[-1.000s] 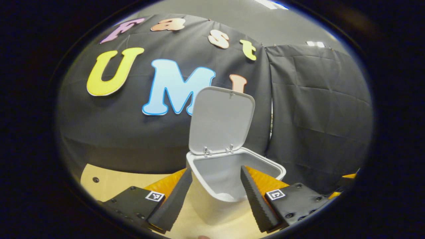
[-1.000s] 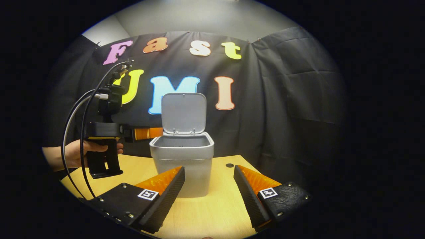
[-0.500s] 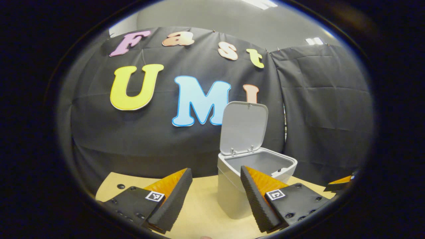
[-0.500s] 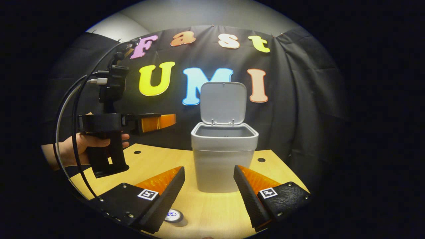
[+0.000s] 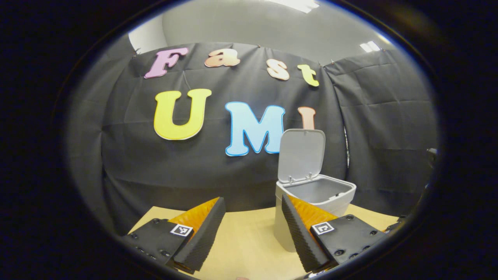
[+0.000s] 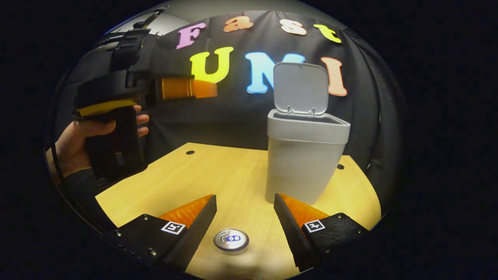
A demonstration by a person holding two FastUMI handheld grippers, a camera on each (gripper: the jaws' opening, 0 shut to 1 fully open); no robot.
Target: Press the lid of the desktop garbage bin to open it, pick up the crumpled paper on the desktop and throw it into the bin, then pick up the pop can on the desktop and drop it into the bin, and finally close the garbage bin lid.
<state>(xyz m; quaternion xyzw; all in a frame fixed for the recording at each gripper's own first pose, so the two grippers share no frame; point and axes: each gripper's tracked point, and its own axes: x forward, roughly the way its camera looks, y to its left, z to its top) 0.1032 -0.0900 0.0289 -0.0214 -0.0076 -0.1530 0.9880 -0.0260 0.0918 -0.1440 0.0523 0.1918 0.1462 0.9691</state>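
The grey desktop bin point(image 6: 303, 155) stands on the wooden table with its lid point(image 6: 300, 88) raised upright; in the left gripper view the bin point(image 5: 311, 202) sits right of centre, lid point(image 5: 301, 154) up. A pop can point(image 6: 231, 240) stands upright near the table's front edge, seen from above, between the fingers of my open right gripper point(image 6: 244, 212). My left gripper point(image 5: 253, 217) is open and holds nothing, back from the bin and left of it. In the right gripper view the left gripper point(image 6: 183, 88) hangs high at the left, held by a hand point(image 6: 78, 142).
The wooden table point(image 6: 218, 175) has small dark holes near its back edge. Black cloth walls close the booth behind and to the right of the bin. The person's dark sleeve point(image 6: 78, 186) is at the table's left edge.
The left gripper has drawn back and left from over the bin. The right gripper has dropped and tilted down, bringing the pop can into sight between its fingers. The bin lid stays up.
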